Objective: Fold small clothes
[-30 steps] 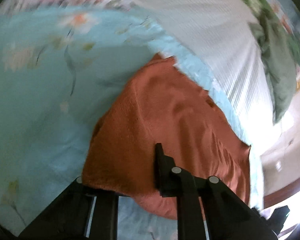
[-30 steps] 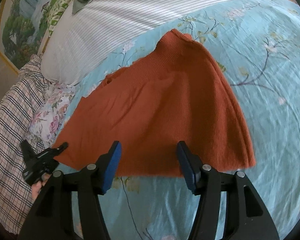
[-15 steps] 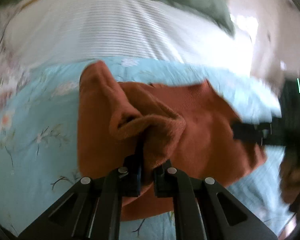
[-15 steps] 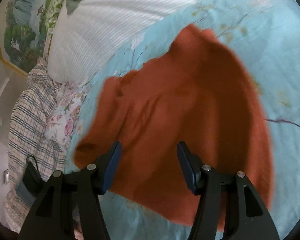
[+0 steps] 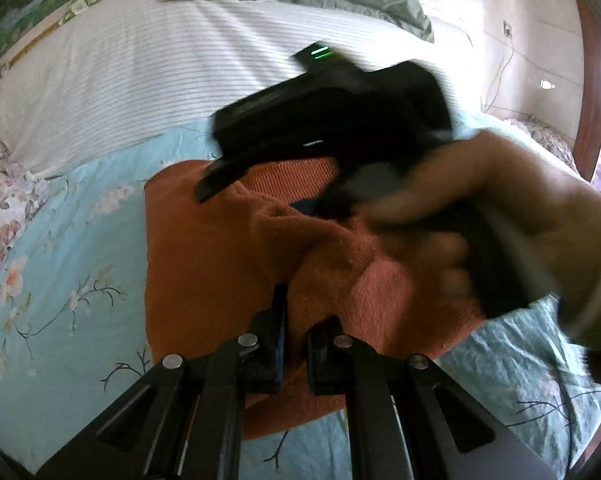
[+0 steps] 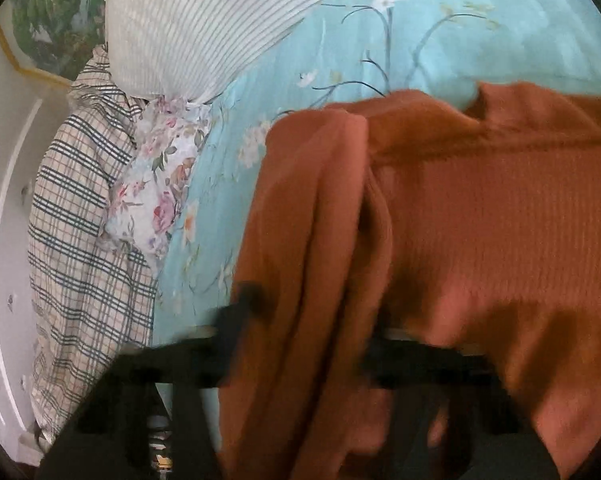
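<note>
The left gripper [image 5: 292,332] is pinched tight on a bunched fold of the orange knit sweater [image 5: 204,264], which lies on the blue flowered bedspread [image 5: 60,280]. The right gripper [image 6: 300,344] is closing, with a hanging fold of sweater between its jaws.

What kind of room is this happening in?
Most likely a bedroom: the orange garment lies on a bed with a light blue flowered bedspread, a striped pillow sits at its head, and a framed landscape picture hangs on the wall.
</note>
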A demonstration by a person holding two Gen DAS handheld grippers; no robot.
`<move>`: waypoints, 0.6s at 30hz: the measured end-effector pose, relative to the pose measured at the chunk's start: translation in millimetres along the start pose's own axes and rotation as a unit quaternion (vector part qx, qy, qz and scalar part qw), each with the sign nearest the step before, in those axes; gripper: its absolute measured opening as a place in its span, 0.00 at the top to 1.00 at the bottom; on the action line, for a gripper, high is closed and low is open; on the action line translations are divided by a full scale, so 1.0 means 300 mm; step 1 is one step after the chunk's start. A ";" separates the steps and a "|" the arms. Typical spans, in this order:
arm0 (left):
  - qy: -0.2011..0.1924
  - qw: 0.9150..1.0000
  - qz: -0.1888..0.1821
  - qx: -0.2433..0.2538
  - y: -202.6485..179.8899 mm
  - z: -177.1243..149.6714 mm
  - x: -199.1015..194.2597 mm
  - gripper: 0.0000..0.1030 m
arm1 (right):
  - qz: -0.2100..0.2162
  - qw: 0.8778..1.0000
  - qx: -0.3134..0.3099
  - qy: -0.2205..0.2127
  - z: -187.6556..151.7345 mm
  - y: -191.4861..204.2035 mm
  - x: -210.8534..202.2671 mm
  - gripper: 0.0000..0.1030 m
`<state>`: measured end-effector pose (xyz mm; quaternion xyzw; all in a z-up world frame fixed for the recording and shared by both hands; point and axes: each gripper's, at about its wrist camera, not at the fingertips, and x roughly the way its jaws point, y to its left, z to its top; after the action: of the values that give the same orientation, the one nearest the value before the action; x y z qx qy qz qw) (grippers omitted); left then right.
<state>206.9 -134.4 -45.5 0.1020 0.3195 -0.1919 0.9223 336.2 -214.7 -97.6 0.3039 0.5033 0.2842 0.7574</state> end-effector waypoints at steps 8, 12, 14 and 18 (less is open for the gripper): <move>-0.027 0.999 -0.037 0.008 -0.049 0.065 -0.093 0.95 | -0.004 0.992 -0.061 -0.109 -0.038 0.062 -0.335 0.85; -0.039 0.995 -0.094 0.007 -0.154 0.126 -0.110 0.94 | -0.055 0.984 -0.063 -0.154 -0.102 -0.023 -0.524 0.85; -0.029 0.992 -0.119 0.008 -0.224 0.144 -0.085 0.94 | -0.080 0.982 -0.042 -0.163 -0.134 -0.106 -0.581 0.85; -0.006 0.987 -0.158 0.018 -0.347 0.148 -0.002 0.94 | -0.098 0.982 0.004 -0.164 -0.181 -0.266 -0.609 0.85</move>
<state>187.2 -242.3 -17.6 0.0657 0.3229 -0.3411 0.8804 234.6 -392.1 -66.3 0.2984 0.4007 0.1530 0.8526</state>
